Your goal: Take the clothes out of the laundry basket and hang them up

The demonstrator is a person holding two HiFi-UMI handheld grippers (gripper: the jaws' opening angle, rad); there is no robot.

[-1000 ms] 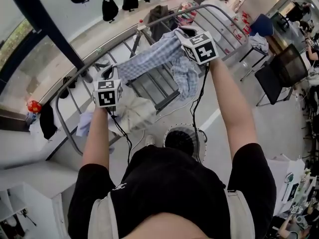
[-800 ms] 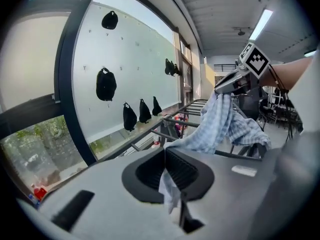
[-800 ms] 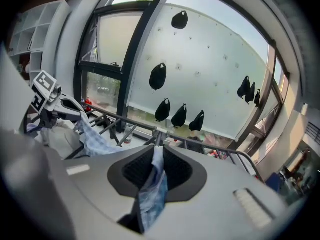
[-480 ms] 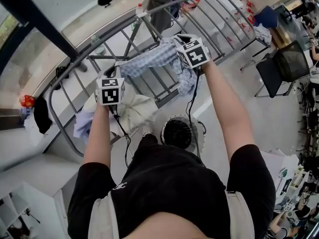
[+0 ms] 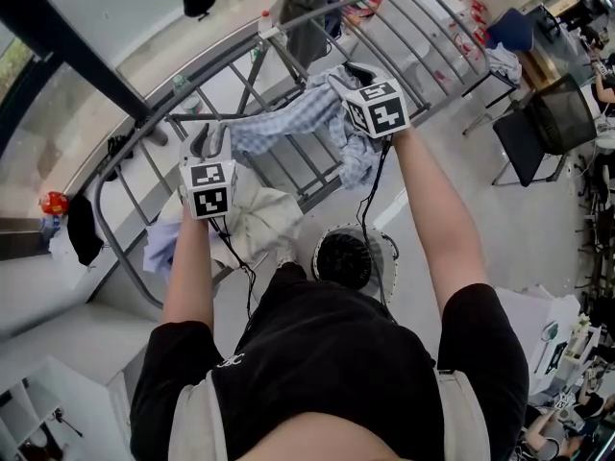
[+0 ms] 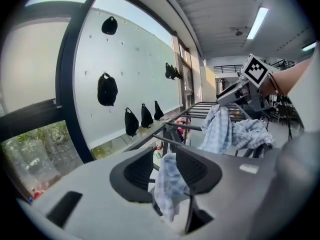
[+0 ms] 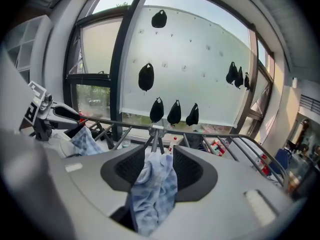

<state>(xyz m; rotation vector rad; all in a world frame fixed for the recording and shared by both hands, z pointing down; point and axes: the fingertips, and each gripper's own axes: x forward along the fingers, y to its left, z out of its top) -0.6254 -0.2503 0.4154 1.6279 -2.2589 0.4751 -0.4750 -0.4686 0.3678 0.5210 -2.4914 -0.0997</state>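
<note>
Release of a blue-checked garment (image 5: 288, 118) over a drying rack (image 7: 120, 122). The left tool (image 6: 166, 170) is partway through opening, and a narrow fold of the garment hangs loose between its jaws. The right tool (image 7: 159, 170) is opening wider, yet a thicker bunch of the same fabric fills the gap between its jaws. The garment spans from one tool to the other, draped across the rails just beneath and ahead of both. Two hazards seem likely. Fabric clinging to a ribbed pad would be dragged back off the rail if either tool withdraws before the cloth falls clear. Because the cloth lies bunched near the right tool rather than spread, its uneven weight could also pull it down between the rails below the tools.
</note>
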